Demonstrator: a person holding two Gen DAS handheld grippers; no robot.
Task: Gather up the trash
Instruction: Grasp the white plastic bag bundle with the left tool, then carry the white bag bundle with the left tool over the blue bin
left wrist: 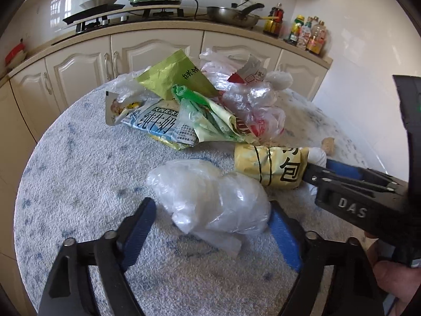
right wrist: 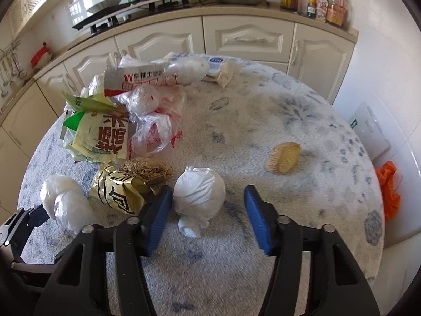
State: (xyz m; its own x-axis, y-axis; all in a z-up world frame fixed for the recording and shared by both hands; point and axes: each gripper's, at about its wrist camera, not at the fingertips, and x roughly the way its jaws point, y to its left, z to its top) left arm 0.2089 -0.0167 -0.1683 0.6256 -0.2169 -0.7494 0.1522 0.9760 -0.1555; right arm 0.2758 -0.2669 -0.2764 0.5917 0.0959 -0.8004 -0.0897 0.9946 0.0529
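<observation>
Fingers flank clear bag.

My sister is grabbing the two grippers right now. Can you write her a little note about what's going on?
Left gripper: open, fingers either side of a clear bag, not squeezing.
Right gripper: open around a white wad, nothing held.
Trash: big wrapper pile at the back of the table, gold pack between the grippers, yellowish lump off to the right.
Done: nothing lifted.
Left: close on the bag and wad, then gather the rest.
</observation>
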